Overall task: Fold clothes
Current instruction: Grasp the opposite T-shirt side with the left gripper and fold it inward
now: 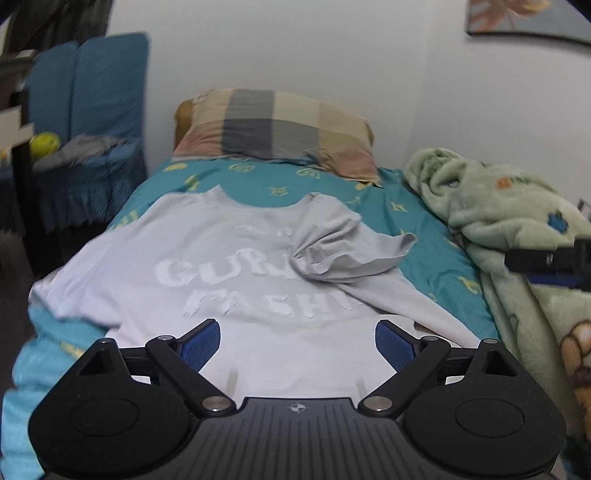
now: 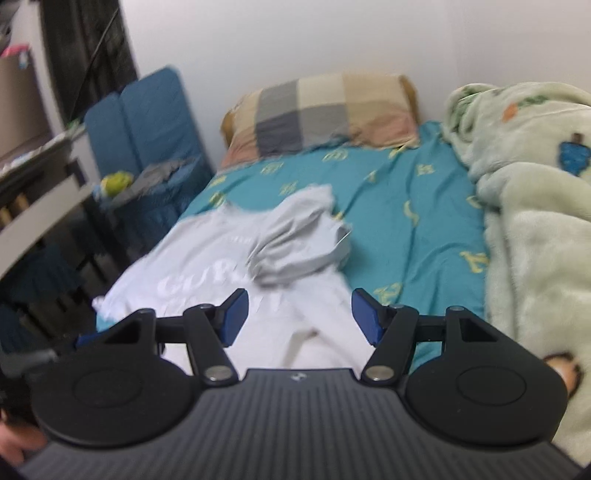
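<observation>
On the bed (image 1: 424, 221), seen from the left wrist: grey T-shirt (image 1: 221, 266) spread flat over the teal sheet, white lettering face up, neckline toward the checked pillow (image 1: 273, 129). Right sleeve (image 1: 354, 251) flopped back across the chest, covering the ends of the printed words; left sleeve hanging off the mattress edge. Left gripper (image 1: 297, 345) poised just above the shirt's lower part, jaws spread wide, blue pads (image 1: 199, 345) holding nothing. Green fleece blanket (image 1: 509, 236) heaped along the wall side, with the tip of the right gripper (image 1: 546, 264) poking in front of it at the frame edge. Blue padded chair (image 1: 88, 122) beside the bed, carrying a crumpled grey cloth (image 1: 85, 149) and a yellow-green ball (image 1: 44, 144). Corner of a picture (image 1: 524, 18) high on the wall. From the right wrist, rather blurred: same T-shirt (image 2: 207, 258) ahead and slightly left, folded-over sleeve (image 2: 299, 240) bunched near the middle of the bed (image 2: 406, 221). Right gripper (image 2: 299, 317) over the shirt's near edge, jaws likewise wide apart and empty. Blanket (image 2: 535, 221) close on the right, pillow (image 2: 321, 114) against the far wall, chair (image 2: 147, 122) and ball (image 2: 116, 182) on the left. Part of a hand (image 2: 14, 443) visible at the lower left corner.
</observation>
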Demonstrator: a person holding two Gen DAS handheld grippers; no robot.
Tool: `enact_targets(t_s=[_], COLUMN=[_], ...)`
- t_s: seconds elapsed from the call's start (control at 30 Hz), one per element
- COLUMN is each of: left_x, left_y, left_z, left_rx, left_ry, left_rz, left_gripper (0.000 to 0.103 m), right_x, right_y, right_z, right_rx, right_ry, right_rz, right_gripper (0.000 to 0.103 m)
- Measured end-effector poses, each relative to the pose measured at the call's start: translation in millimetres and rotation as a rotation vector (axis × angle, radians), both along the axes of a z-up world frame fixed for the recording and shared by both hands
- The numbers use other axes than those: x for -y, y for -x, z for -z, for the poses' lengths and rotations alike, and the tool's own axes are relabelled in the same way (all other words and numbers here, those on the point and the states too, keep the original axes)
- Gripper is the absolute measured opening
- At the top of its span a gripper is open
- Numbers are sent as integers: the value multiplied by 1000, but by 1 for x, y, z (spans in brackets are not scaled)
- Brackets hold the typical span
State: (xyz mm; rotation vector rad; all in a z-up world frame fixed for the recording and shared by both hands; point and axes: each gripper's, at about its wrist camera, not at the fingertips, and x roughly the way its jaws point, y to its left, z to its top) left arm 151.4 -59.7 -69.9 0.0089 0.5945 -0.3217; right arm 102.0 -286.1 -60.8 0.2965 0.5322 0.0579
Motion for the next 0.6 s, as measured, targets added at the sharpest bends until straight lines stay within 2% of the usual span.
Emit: enact_targets(t_s=[0.23, 0.33, 0.43, 0.47, 0.5, 0.53, 0.57, 0.6], left_x=[103, 151, 186, 193, 194, 191, 189, 180], left_y=[-65, -98, -131, -142, -152, -162, -173, -179], left_z=[4, 19, 42, 49, 53, 56, 58, 55], left_rx=[73, 68, 55, 42, 12, -26, -65, -85], left_ry=[-102, -151, -226, -245, -238, -219, -200, -157], left_rz=[165, 207, 220, 218, 207, 191, 174, 153], left_gripper=[93, 93, 86, 77, 57, 43, 18, 7], right_x=[55, 72, 79, 80, 80, 80, 79, 79], right_y=[-2, -4, -10, -13, -16, -19, -21, -22], right_z=[5, 9, 15, 19, 22, 25, 27, 29], right_rx=[16, 19, 23, 15, 5, -6, -11, -16], right_ry=[-135, -174, -183, -184, -189, -194, -198, -201], right_rz=[144, 184, 205, 208, 206, 203, 200, 197], right_gripper=[64, 66, 66, 66, 66, 66, 66, 66])
